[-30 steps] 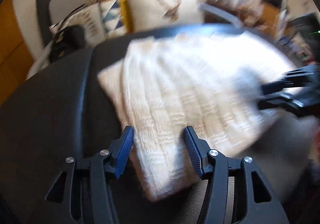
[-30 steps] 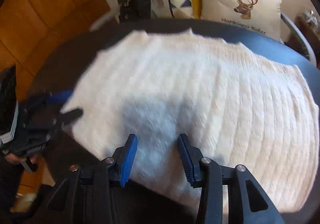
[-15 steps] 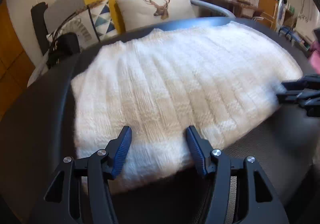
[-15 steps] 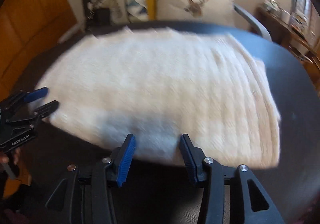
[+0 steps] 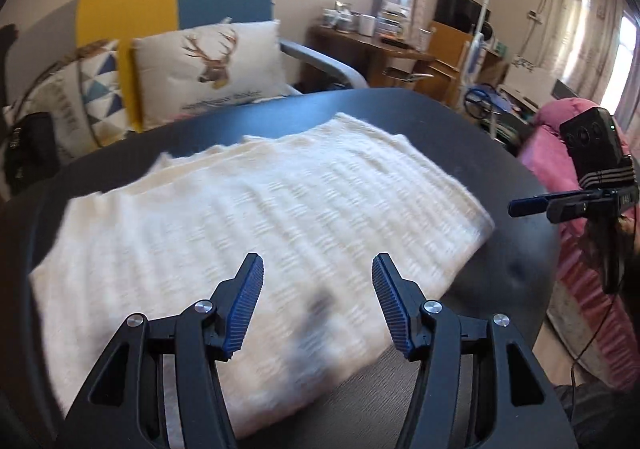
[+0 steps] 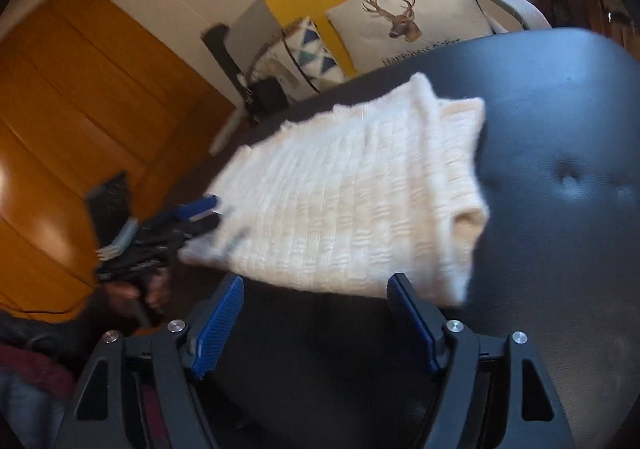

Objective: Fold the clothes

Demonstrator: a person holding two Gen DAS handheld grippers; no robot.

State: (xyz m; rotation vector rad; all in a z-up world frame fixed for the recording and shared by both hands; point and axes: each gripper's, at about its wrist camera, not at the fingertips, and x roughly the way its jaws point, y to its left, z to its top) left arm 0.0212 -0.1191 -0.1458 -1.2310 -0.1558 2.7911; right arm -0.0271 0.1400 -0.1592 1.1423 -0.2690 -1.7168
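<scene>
A folded cream knit sweater (image 5: pixel 256 233) is lying flat on the dark round table (image 5: pixel 472 129), spreading out ahead of and beneath the left gripper (image 5: pixel 318 303), whose blue-padded jaws are standing spread above the fabric and gripping nothing. The right gripper (image 6: pixel 316 315) is hanging just short of the sweater's near edge; its jaws have just been opening wide, with only bare tabletop between them.
</scene>
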